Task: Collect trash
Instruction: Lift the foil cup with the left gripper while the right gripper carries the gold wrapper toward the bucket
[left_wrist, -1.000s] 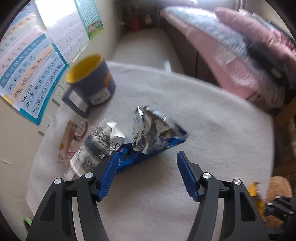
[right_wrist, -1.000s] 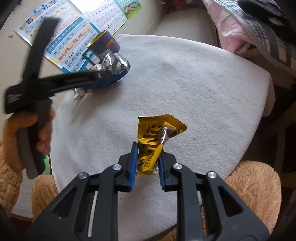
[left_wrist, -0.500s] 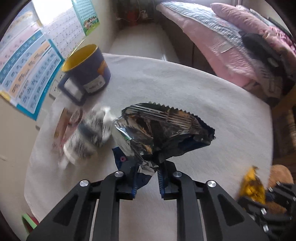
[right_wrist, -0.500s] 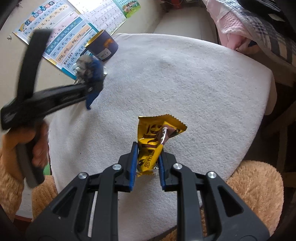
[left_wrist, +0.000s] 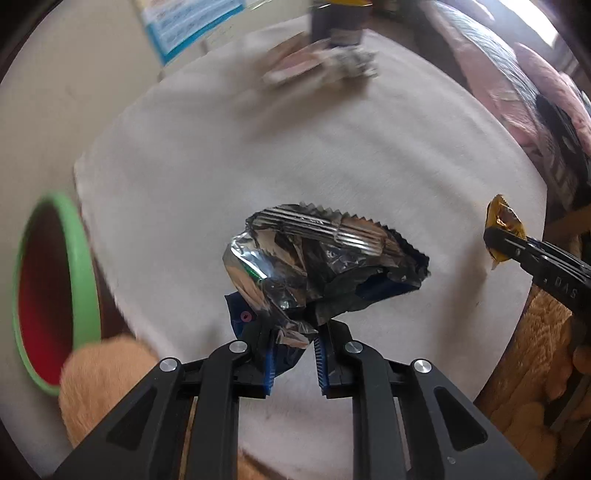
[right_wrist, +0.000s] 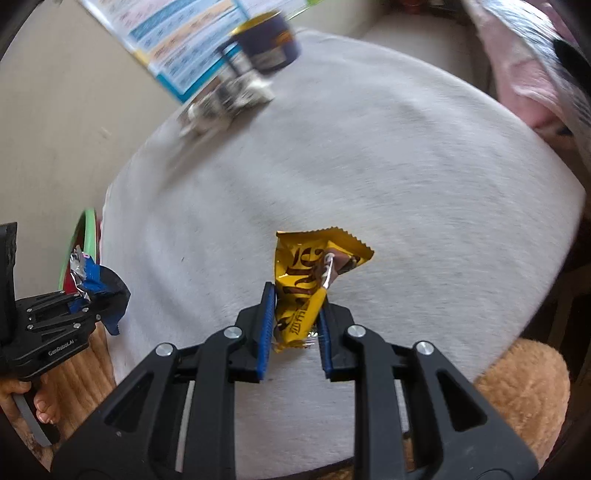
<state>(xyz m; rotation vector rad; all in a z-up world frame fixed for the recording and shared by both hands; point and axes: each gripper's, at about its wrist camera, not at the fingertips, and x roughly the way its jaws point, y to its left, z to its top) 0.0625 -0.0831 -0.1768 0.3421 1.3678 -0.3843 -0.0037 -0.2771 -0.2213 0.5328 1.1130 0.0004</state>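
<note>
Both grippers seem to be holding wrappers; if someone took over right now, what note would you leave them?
Left gripper: shut on the foil snack bag, lifted near the green-rimmed bin.
Right gripper: shut on the yellow wrapper, above the white table cover.
Done: two pieces picked up.
Left: drop both in the bin, probably, then fetch the blurred wrappers beside the dark cup.

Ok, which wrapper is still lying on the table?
The black-and-white wrapper by the mug; the foil bag and yellow wrapper are both held in grippers.
</note>
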